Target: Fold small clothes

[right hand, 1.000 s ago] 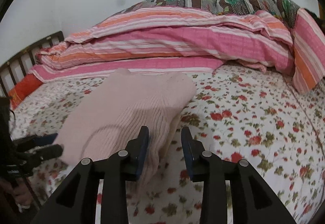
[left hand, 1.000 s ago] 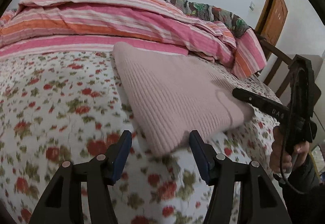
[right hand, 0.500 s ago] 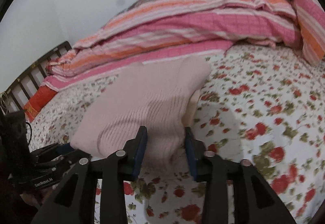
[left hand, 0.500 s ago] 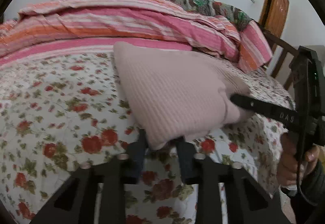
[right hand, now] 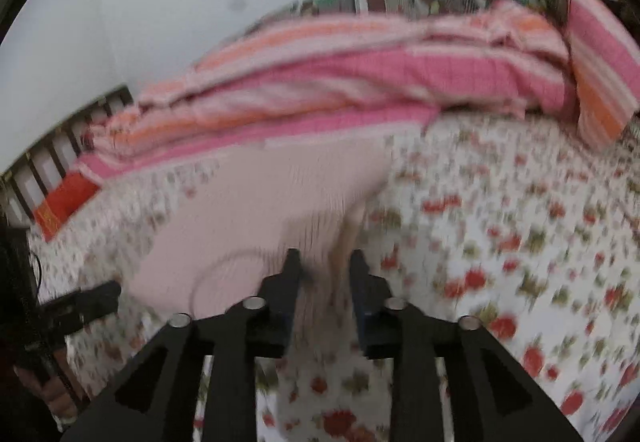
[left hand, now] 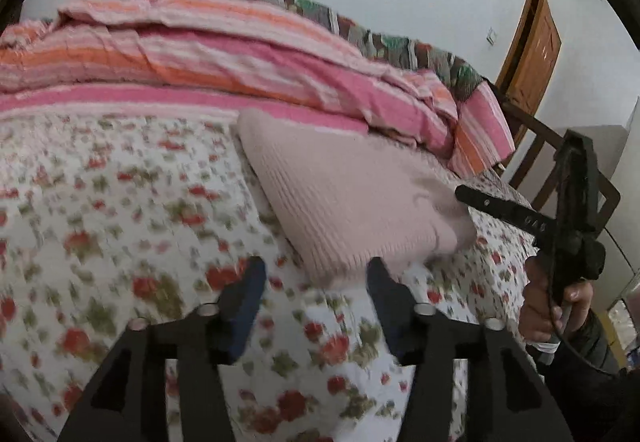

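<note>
A folded pale pink ribbed knit garment (left hand: 344, 197) lies on the floral bedsheet (left hand: 120, 226). My left gripper (left hand: 316, 278) is open, its fingers on either side of the garment's near corner, empty. My right gripper (right hand: 322, 270) has its jaws narrowly apart with a fold of the pink garment (right hand: 272, 209) between them; the view is blurred. The right gripper also shows in the left wrist view (left hand: 480, 201), at the garment's right edge. The left gripper shows at the lower left of the right wrist view (right hand: 80, 302).
A pink and orange striped quilt (left hand: 224, 53) is piled along the back of the bed. A dark wooden bed rail (left hand: 536, 145) and a wooden door (left hand: 532, 53) are at right. A slatted headboard (right hand: 52, 157) and a red cloth (right hand: 64, 201) are at left.
My left gripper was shut on the garment's near corner half a second ago and has now opened and drawn back. The right gripper stays on the garment and has shifted; both views are blurred.
</note>
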Action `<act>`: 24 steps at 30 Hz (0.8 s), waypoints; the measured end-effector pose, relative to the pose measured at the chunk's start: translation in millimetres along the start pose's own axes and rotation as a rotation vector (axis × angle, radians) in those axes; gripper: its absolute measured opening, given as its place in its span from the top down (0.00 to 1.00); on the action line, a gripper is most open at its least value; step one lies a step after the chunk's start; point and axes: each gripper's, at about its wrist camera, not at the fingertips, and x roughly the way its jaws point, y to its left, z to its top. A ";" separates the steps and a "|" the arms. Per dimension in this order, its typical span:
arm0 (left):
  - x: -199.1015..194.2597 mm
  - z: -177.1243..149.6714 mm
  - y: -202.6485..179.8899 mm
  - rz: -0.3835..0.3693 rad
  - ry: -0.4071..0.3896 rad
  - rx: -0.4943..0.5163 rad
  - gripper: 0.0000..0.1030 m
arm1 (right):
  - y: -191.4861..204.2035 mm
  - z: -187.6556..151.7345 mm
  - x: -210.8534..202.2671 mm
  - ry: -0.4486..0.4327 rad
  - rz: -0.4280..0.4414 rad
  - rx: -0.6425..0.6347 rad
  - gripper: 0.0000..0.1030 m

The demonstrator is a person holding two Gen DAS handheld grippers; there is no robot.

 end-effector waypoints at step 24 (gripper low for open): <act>122.5 76.1 11.9 0.130 0.141 -0.047 0.46 | 7.0 46.7 82.4 0.062 -0.064 -0.085 0.71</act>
